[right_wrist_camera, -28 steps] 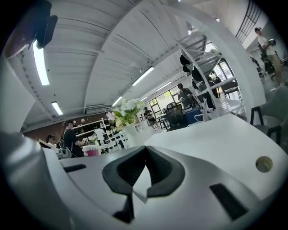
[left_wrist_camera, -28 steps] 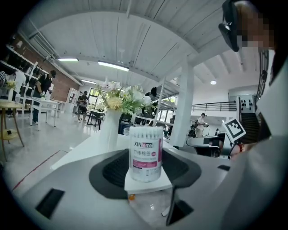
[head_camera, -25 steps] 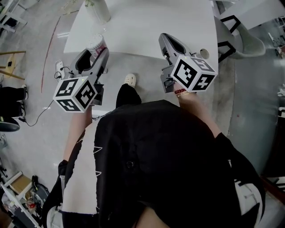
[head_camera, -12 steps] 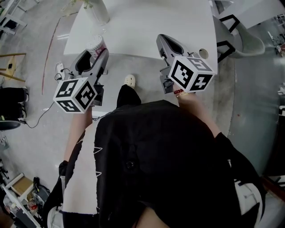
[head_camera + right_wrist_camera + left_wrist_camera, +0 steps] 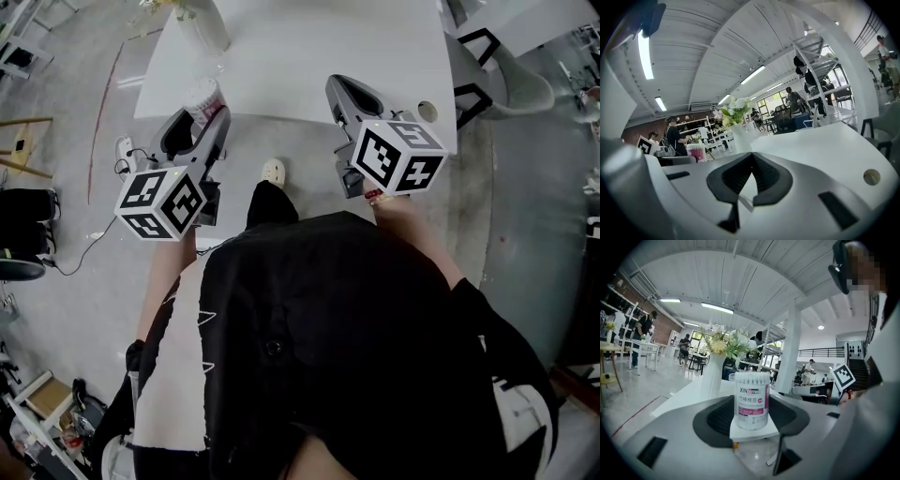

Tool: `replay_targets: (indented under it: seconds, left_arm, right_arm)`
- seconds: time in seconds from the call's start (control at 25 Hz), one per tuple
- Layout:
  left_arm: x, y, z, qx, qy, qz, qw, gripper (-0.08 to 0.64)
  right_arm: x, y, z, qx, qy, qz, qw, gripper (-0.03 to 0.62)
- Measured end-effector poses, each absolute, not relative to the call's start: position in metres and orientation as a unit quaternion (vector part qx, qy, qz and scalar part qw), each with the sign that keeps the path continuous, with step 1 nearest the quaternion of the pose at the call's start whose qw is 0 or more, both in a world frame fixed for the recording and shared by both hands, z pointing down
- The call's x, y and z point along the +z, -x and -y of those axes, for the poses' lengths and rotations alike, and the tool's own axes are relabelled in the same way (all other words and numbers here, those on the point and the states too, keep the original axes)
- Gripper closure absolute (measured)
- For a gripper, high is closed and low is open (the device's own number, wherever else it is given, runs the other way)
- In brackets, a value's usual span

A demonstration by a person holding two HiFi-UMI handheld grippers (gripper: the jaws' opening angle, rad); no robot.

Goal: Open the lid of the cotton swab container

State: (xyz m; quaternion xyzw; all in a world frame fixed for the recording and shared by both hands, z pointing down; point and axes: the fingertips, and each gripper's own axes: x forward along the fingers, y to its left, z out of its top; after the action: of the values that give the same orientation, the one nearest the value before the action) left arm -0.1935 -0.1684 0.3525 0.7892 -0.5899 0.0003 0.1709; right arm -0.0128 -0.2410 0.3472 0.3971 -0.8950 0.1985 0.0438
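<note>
— Two grippers to log. What are we recording for the left gripper (image 5: pixel 202 116)?

— We are recording its jaws standing wide and gripping the cotton swab container (image 5: pixel 752 401), with one pad pressing on each side of the tub. The container is standing upright, and its lid (image 5: pixel 752 377) is sitting in place on top.

— And the right gripper (image 5: pixel 751 157)?

— We are noting its jaws lying fully together with nothing between them. Its tip is hovering over the near edge of the white table (image 5: pixel 300 56), well apart from the left one.

— Where are we placing the container?

— We are placing it at the table's near left corner, resting on the surface just by the edge.

— Surroundings?

— We are seeing a white vase (image 5: pixel 712 376) of flowers standing beyond the container, toward the far left corner. A round hole (image 5: pixel 871 176) is showing in the tabletop on the right gripper's side. In the head view, the person's black garment (image 5: pixel 356 356) is filling the foreground, and a pale shoe (image 5: pixel 273 170) is showing on the grey floor (image 5: pixel 84 234) between the two grippers.
</note>
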Motion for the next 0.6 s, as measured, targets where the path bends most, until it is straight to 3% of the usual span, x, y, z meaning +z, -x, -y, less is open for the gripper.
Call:
replay_targets:
  seconds: [0.6]
  left_arm:
    - [0.3520, 0.1993, 0.1703, -0.002, -0.788, 0.592, 0.170, 0.318]
  right_arm:
    - [0.3523, 0.0211, 0.2396, 0.196, -0.392, 0.897, 0.056, 0.588]
